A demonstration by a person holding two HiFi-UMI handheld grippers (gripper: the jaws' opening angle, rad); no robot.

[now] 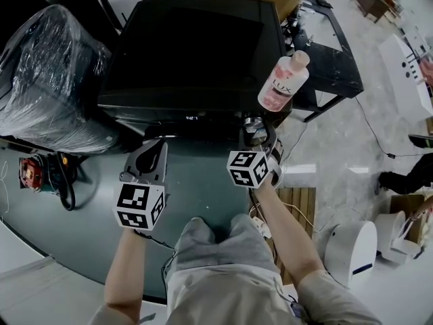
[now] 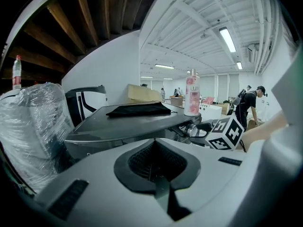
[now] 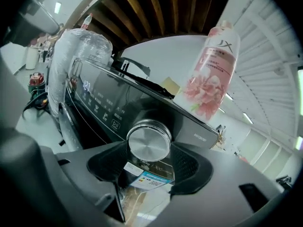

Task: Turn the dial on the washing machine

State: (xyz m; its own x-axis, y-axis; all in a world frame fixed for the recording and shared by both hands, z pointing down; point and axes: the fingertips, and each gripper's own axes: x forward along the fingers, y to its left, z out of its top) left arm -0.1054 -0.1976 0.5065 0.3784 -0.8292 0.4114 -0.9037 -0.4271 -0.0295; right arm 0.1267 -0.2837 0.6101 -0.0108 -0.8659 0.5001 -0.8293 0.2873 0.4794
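The dark washing machine [image 1: 193,53] stands in front of me, its lit control panel [image 3: 102,103] facing me. Its round silver dial [image 3: 149,140] sits at the panel's right end, and my right gripper [image 3: 150,161] is shut on it, a pad against each side. The head view shows that gripper [image 1: 257,134] pressed up to the dial [image 1: 254,122]. My left gripper [image 1: 150,151] hovers before the panel's left part, shut and empty [image 2: 158,183]. Its own view also catches the dial [image 2: 191,129] and the right gripper's marker cube [image 2: 226,132].
A pink bottle [image 1: 283,81] stands on the machine's top right corner, just above the dial. A black cloth [image 2: 139,109] lies on the lid. A plastic-wrapped appliance [image 1: 47,80] stands at left, a black table [image 1: 331,53] at right. Cables and a white device [image 1: 352,249] lie on the floor.
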